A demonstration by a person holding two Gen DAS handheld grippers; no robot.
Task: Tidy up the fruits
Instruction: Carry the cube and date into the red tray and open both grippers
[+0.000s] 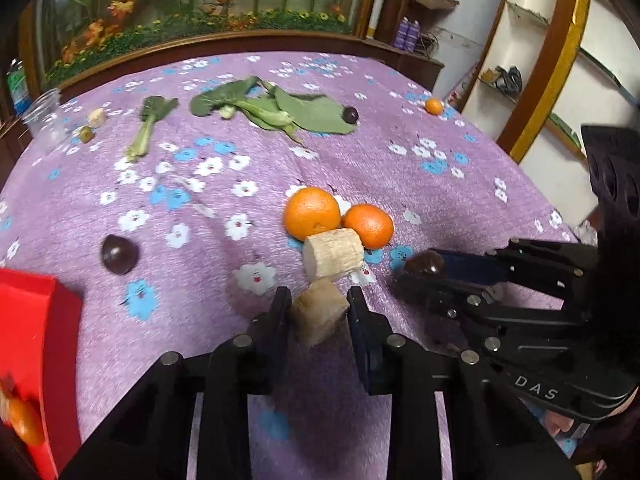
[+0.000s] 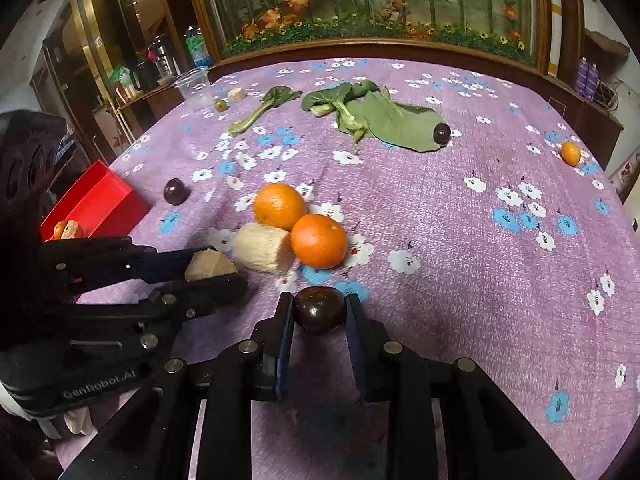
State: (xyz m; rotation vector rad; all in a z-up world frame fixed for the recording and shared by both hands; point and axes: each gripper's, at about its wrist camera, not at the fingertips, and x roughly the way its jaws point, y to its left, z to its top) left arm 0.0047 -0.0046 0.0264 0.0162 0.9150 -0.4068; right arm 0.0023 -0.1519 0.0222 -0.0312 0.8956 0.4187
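Observation:
My left gripper (image 1: 319, 300) is shut on a beige cut chunk (image 1: 318, 320) just above the purple flowered tablecloth (image 1: 400, 168). The right wrist view shows that chunk (image 2: 210, 266) pinched at the left. My right gripper (image 2: 319, 300) is shut on a dark round fruit (image 2: 320, 312), which also shows in the left wrist view (image 1: 425, 264). Just beyond both grippers lie two oranges (image 2: 279, 206) (image 2: 319, 240) touching a beige cylinder piece (image 2: 262, 252). A red box (image 2: 96, 200) at the left table edge holds an orange fruit and a beige piece.
Another dark fruit (image 2: 176, 191) lies near the red box and a third (image 2: 442, 133) sits on the leafy greens (image 2: 392, 120) at the back. A small orange (image 2: 571, 153) is far right. A clear plastic cup (image 2: 196, 86), a small green fruit and a beige piece stand back left.

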